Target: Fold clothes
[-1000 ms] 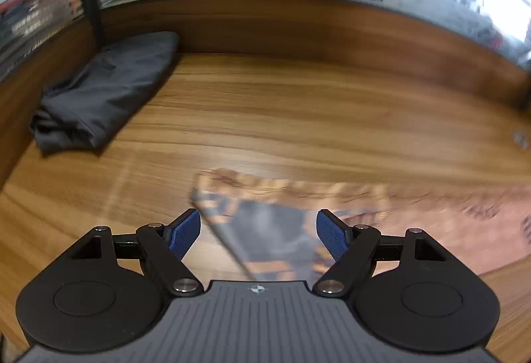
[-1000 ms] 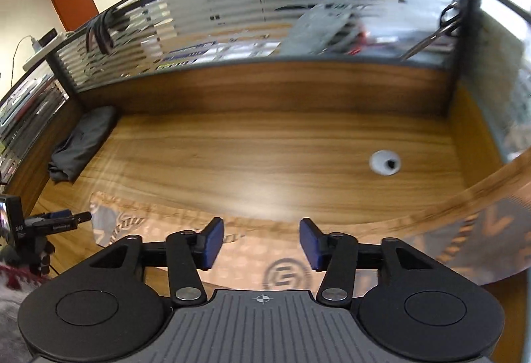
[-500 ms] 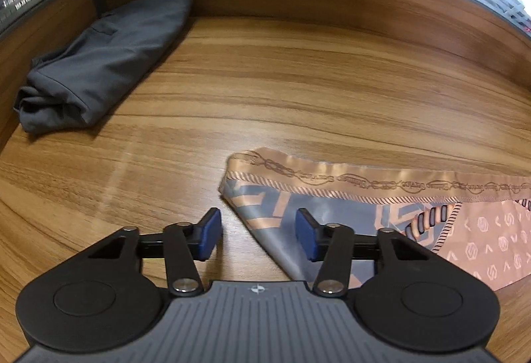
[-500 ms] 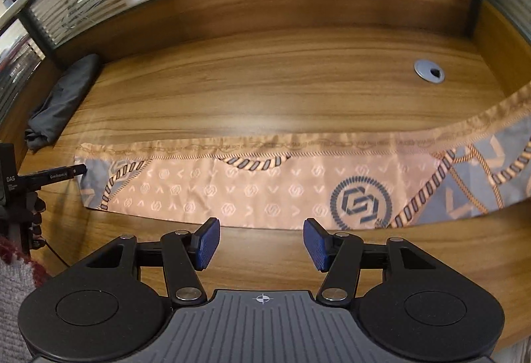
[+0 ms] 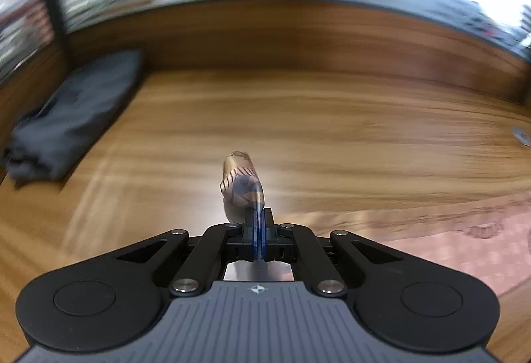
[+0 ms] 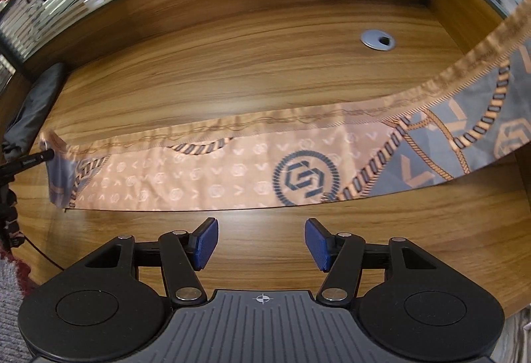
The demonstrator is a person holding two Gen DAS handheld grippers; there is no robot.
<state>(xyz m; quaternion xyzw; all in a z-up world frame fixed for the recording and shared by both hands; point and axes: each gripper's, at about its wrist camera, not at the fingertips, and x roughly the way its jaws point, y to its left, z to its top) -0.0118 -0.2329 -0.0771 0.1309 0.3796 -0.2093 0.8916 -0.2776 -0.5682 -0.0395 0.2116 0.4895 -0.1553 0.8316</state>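
A long peach and grey-blue patterned scarf [image 6: 232, 174] lies stretched left to right across the wooden desk [image 6: 252, 71]. Its right end runs out of the right wrist view. My left gripper [image 5: 259, 220] is shut on the scarf's left corner [image 5: 242, 187], which sticks up bunched beyond the blue pads. In the right wrist view that gripper's black tip [image 6: 33, 159] shows at the scarf's far left end, with the corner raised a little. My right gripper [image 6: 262, 243] stands open over bare wood, just in front of the scarf's near edge, with nothing between its fingers.
A folded dark grey garment [image 5: 76, 110] lies at the desk's back left corner, also the dark bundle [image 6: 36, 107] in the right wrist view. A grey cable grommet [image 6: 377, 39] sits at the back right. Wooden panels topped with striped glass enclose the desk.
My left gripper has closed on the scarf's left corner and pinched it up off the desk. My right gripper has come down closer to the desk and the scarf.
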